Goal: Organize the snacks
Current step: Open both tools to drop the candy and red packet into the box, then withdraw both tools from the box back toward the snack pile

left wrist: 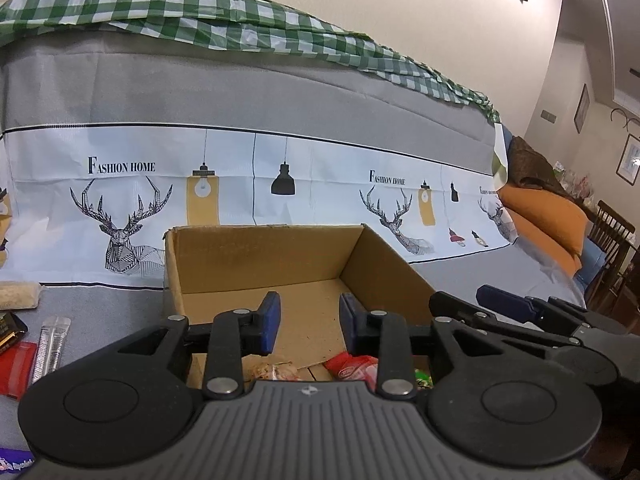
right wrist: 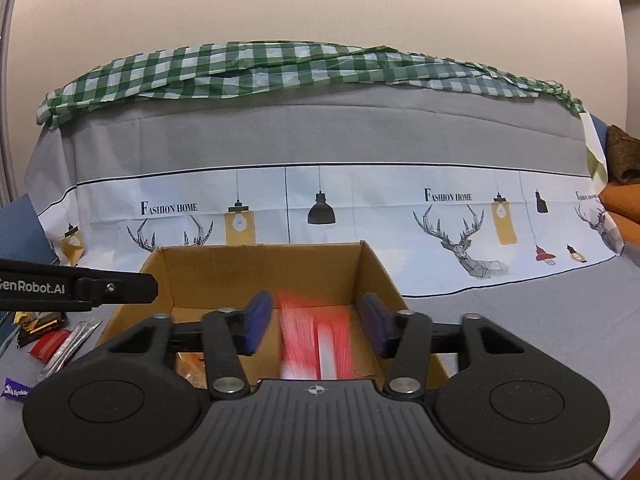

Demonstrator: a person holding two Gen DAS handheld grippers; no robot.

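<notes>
An open cardboard box [left wrist: 256, 256] stands on the grey cloth in front of me. My left gripper [left wrist: 308, 320] hangs over its near side, open, with nothing between its blue pads. Below it in the box lie a pale snack packet [left wrist: 272, 370], a red packet [left wrist: 348, 366] and a bit of green wrapper [left wrist: 422, 376]. My right gripper [right wrist: 314, 320] is open above the same box [right wrist: 260, 276]. A red and white packet [right wrist: 316, 336], motion-blurred, is in the gap between its pads, touching neither. The right gripper [left wrist: 476, 300] also shows beside the left one.
Loose snacks lie left of the box: a red packet [right wrist: 50, 344], silver stick sachets [right wrist: 70, 350], a dark gold-edged bar [right wrist: 38, 326] and a purple packet [right wrist: 14, 392]. A cloth-draped sofa back [right wrist: 320, 136] rises behind the box. Orange cushions [left wrist: 540, 212] lie far right.
</notes>
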